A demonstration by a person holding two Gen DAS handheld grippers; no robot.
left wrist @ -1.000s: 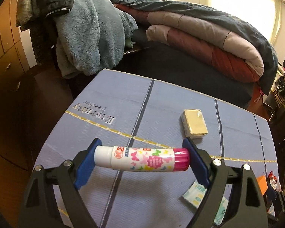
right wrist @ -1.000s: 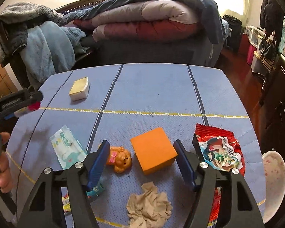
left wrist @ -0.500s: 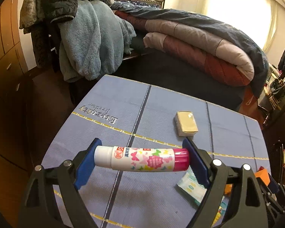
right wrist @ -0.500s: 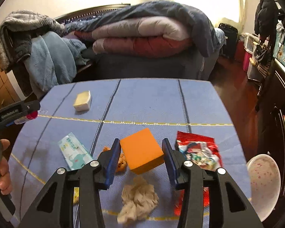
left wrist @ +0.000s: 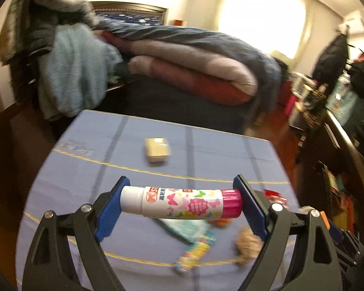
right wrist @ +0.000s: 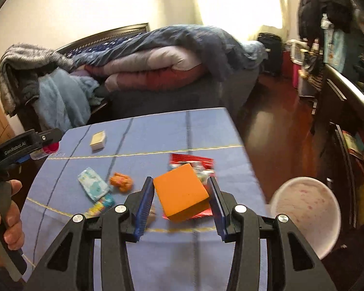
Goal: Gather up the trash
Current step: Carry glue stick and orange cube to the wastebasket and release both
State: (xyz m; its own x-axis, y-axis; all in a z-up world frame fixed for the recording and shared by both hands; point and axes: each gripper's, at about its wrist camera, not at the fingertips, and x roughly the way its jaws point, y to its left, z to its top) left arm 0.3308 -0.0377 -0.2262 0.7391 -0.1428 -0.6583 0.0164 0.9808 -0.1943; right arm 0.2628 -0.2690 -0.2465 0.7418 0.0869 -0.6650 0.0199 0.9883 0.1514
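Bed behind table

Your left gripper stands wide, its blue pads clamped on the two ends of a glue stick held crosswise above the table's near left part. Your left hand wraps its handle. Your right gripper pinches an orange block, raised over the table's near right edge.

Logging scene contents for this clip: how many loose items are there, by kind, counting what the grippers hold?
Stationery and blocks: 3 (glue stick, orange block, pale eraser)
Wrappers and packets: 3 (red, blue tissue pack, colourful)
Crumpled paper: 1
Toys: 1
Total: 8
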